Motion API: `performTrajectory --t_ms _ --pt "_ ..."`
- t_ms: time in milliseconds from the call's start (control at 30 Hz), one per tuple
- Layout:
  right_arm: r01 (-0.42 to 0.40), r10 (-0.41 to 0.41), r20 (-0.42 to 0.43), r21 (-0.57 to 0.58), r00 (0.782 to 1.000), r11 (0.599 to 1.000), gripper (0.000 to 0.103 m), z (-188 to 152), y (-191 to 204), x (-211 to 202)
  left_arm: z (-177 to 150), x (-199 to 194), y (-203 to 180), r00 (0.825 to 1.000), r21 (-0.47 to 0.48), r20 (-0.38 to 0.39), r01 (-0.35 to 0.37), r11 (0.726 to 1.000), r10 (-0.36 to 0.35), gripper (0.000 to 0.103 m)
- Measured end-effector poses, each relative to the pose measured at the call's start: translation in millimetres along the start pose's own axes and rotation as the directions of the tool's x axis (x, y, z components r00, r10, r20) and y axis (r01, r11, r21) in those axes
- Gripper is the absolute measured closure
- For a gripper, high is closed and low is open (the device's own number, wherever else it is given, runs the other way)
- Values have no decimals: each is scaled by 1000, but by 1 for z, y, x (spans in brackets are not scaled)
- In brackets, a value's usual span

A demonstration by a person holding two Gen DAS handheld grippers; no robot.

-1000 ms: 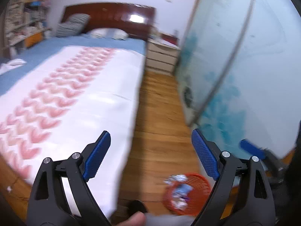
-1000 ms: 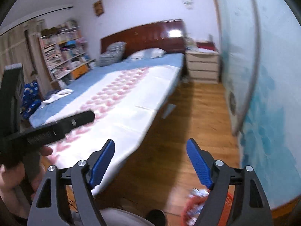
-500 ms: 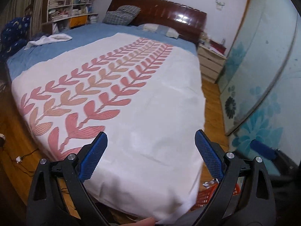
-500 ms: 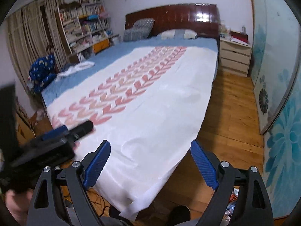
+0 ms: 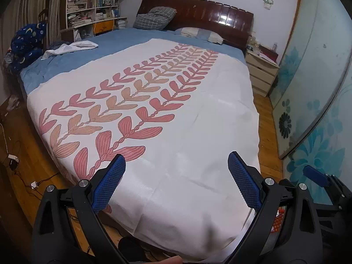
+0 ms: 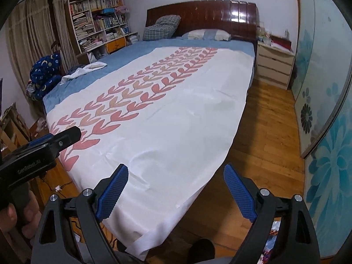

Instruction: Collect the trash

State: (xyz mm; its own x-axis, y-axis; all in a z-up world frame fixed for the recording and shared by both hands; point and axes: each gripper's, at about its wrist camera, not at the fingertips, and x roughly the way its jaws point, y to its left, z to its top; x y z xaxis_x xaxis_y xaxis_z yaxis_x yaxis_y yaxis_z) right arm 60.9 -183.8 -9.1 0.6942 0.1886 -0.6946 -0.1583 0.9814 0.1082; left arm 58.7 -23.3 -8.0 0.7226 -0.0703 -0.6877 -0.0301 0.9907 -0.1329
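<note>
My left gripper [image 5: 176, 178] is open and empty, held above the foot of a bed [image 5: 187, 132] covered by a white sheet with pink leaf rows. My right gripper [image 6: 175, 190] is open and empty over the bed's right front corner [image 6: 176, 176]. The left gripper also shows at the left edge of the right wrist view [image 6: 39, 151]. A sliver of the red trash basket with wrappers [image 5: 277, 220] peeks out at the bottom right, behind the gripper; it also shows in the right wrist view [image 6: 271, 239]. A small pale scrap lies on the floor left of the bed [image 6: 41, 123].
A wooden floor strip [image 6: 268, 132] runs between the bed and the blue floral sliding doors [image 6: 325, 132]. A nightstand [image 6: 275, 66] stands at the back right, a bookshelf [image 6: 96, 19] at the back left. Cables and a plug [image 5: 13, 160] lie on the floor to the left.
Both grippers have risen and swung left, from over the floor and the red basket to over the foot of the bed. The basket has slid almost out of view. Both stay open.
</note>
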Motion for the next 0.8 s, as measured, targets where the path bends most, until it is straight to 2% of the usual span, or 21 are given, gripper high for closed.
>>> performTrajectory --t_ms 400,800 --pt "8 -6 59 -23 998 1000 14 -1 -8 -14 -5 -2 -5 1000 4 -1 -12 1000 12 10" --pt "8 -9 60 8 998 1000 14 0 -14 -15 -4 1 -9 1000 6 -6 11 1000 -11 10"
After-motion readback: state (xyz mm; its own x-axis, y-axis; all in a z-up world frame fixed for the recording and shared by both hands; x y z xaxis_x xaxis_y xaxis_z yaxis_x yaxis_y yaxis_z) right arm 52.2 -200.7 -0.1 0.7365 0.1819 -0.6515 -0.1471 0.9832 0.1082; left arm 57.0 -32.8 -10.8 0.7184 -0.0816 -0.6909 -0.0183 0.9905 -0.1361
